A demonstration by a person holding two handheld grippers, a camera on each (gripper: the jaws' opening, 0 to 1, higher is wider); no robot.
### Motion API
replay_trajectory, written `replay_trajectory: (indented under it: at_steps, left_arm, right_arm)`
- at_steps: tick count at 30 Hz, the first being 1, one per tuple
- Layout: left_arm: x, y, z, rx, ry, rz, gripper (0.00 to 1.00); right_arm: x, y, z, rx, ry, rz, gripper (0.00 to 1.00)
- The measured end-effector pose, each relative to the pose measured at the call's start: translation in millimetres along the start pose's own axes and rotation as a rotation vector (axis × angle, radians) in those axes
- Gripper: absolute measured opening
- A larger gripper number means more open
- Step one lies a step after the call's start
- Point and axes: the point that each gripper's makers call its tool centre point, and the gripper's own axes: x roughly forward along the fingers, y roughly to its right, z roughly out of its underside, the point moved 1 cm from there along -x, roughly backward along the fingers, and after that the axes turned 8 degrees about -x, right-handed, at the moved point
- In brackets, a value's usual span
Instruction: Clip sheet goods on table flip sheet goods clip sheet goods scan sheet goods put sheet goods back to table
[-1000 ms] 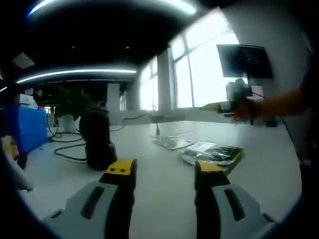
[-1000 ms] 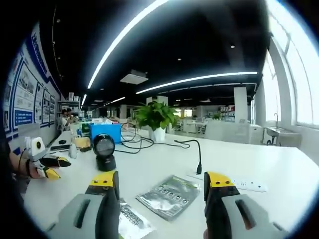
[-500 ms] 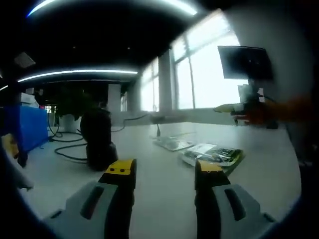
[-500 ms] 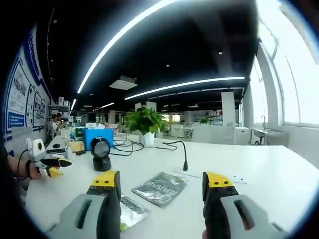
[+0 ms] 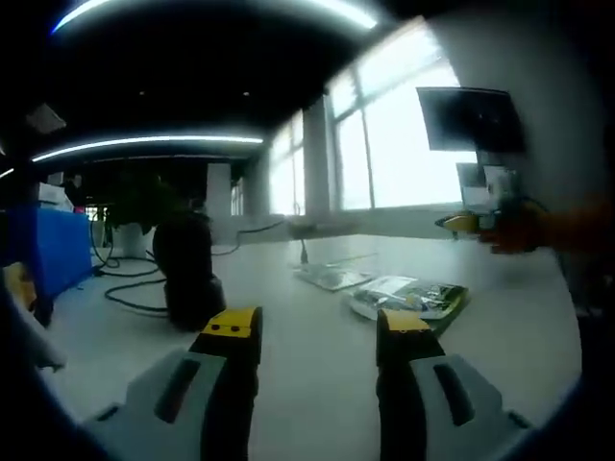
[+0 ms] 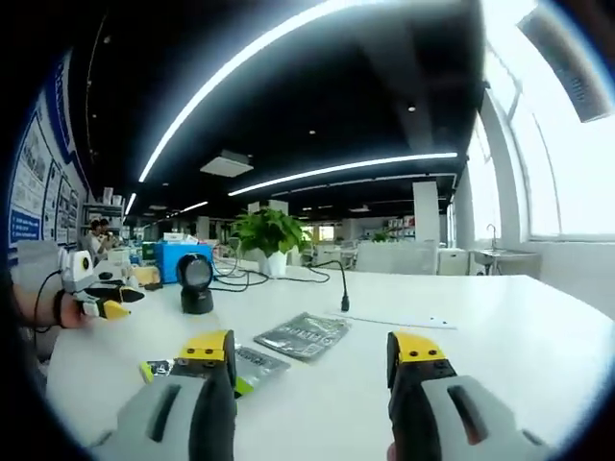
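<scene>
Both hand-held grippers hovered above the white table (image 6: 500, 327) with nothing between their jaws. The left hand-held gripper (image 5: 317, 331) had its jaws apart, and so did the right hand-held gripper (image 6: 312, 351).

Two flat packs lay well in from the table's edges. The green-edged pack (image 6: 235, 368) sat just ahead of the right hand-held gripper, close by its left jaw, its long axis running off to the left. The grey pack (image 6: 303, 334) lay just beyond it, toward the scanner (image 6: 195, 285).

From the left hand-held gripper, the green-edged pack (image 5: 411, 296) lay further ahead and to the right. The right one looked nearer, so the first clip probably fell to it, likely needing a small shift left.
</scene>
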Motion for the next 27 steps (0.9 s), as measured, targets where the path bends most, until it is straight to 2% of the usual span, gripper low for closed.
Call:
replay_trajectory:
  at_steps: [9,15,16,19,22,25,27]
  left_arm:
    - [-1,-1.8,-2.9,-0.006,0.013,-0.007,0.41]
    - [-1,-1.2,-1.5,-0.001,0.008,-0.005,0.41]
    - [-2,-1.3,-2.2,-0.001,0.011,-0.005,0.41]
    - [-2,-0.8,-2.7,0.001,0.014,-0.006,0.41]
    - [-3,0.3,-3.5,-0.007,0.017,-0.003,0.41]
    - [-5,1.0,-4.8,-0.010,0.025,-0.003,0.40]
    - [-4,-2.3,-1.1,0.002,0.004,-0.029,0.39]
  right_arm:
    - [-35,11,14.7,0.010,0.015,0.078,0.59]
    - [-51,23,36.2,0.018,-0.008,0.124,0.59]
    - [-53,29,36.6,0.016,-0.001,0.141,0.59]
    - [-54,27,29.2,0.026,0.032,0.143,0.59]
    - [-57,29,33.5,0.001,0.025,0.156,0.59]
    - [-60,25,30.6,-0.026,0.042,0.168,0.56]
    - [-61,19,26.6,-0.038,0.052,0.169,0.56]
